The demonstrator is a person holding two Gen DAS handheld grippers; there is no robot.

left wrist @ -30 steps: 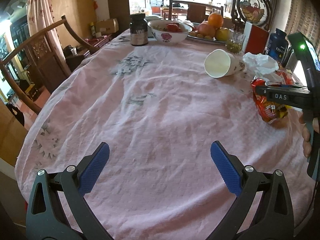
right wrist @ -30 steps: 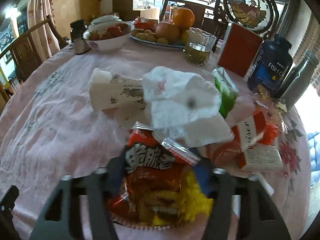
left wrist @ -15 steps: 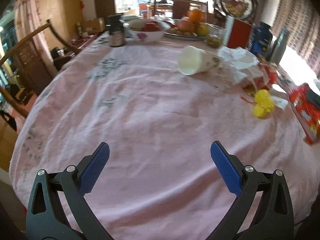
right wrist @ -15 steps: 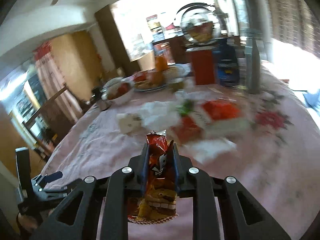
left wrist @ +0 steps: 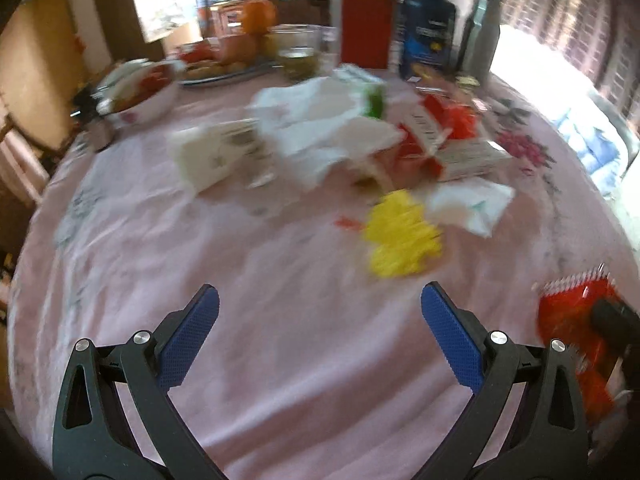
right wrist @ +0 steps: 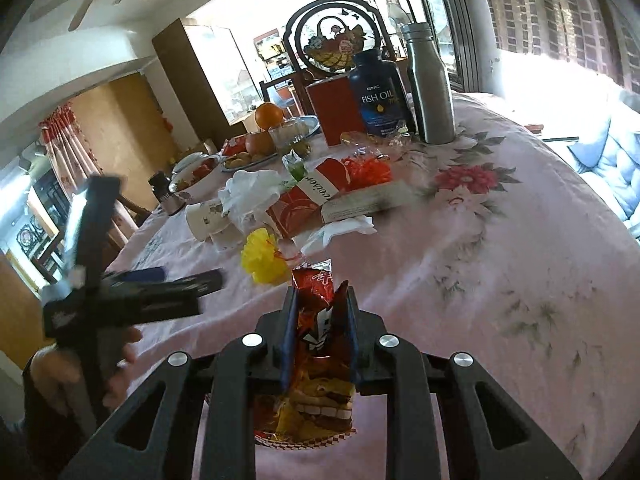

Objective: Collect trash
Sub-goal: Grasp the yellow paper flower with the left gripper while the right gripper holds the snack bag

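Observation:
My right gripper (right wrist: 322,294) is shut on a red and yellow snack bag (right wrist: 316,344), held upright above the pink tablecloth (right wrist: 460,280). In the left wrist view the same bag (left wrist: 576,320) shows at the far right edge. My left gripper (left wrist: 319,292) is open and empty above bare cloth, with a yellow crumpled wrapper (left wrist: 400,236) just beyond its right finger. Behind the wrapper lies the trash pile: a tipped paper cup (left wrist: 212,156), white tissues (left wrist: 320,128), a red carton (left wrist: 436,132) and a white packet (left wrist: 472,200). The left wrist view is blurred.
At the table's far side stand a fish oil bottle (right wrist: 380,96), a steel flask (right wrist: 428,88), a red box (right wrist: 332,108), a glass (right wrist: 288,136), a fruit plate (right wrist: 264,148) and a bowl (left wrist: 140,88). A hand (right wrist: 52,364) holds the left gripper.
The right gripper closed on the snack bag, lifted it off the pile and drew back. The left gripper swung right, bringing the trash pile and yellow wrapper in front of it.

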